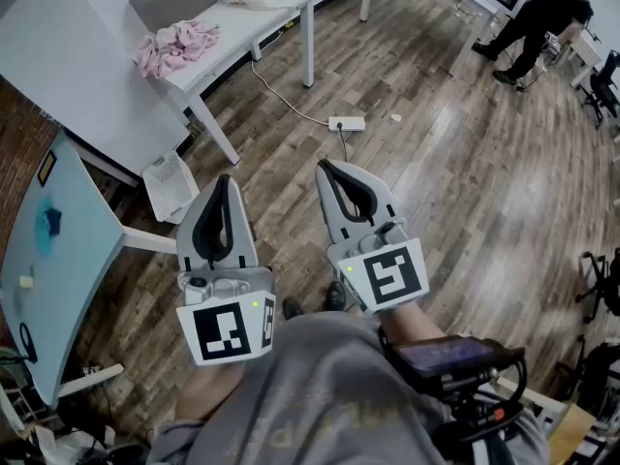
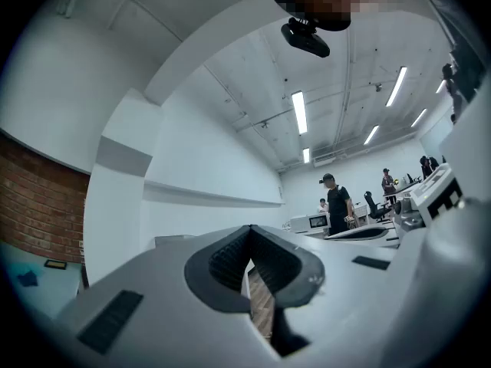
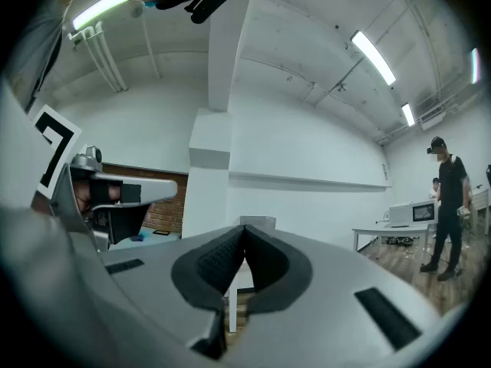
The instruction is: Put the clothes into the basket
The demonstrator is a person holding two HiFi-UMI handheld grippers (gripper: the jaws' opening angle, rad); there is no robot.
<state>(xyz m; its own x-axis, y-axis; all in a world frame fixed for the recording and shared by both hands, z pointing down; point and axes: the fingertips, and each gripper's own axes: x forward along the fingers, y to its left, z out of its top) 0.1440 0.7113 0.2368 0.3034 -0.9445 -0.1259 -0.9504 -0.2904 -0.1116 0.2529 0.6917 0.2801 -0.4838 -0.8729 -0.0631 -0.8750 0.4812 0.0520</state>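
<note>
at the far left stands a pale blue table point(image 1: 68, 260) against a brick wall. beyond it, a heap of pink clothes point(image 1: 177, 46) lies on the near end of a white table point(image 1: 218, 51), well apart from both grippers. on the floor by that table's leg sits a white grilled thing point(image 1: 170, 184); whether it is the basket i cannot tell. the left gripper point(image 1: 225, 182) is held out over the wooden floor point(image 1: 465, 192), its jaws clenched together with nothing between them. just beside it the right gripper point(image 1: 325, 168) is likewise clenched and empty. past their tips a white power strip point(image 1: 347, 123) lies on the floor with its cable. at the far right a person in dark clothes point(image 1: 541, 19) stands by desks.
</note>
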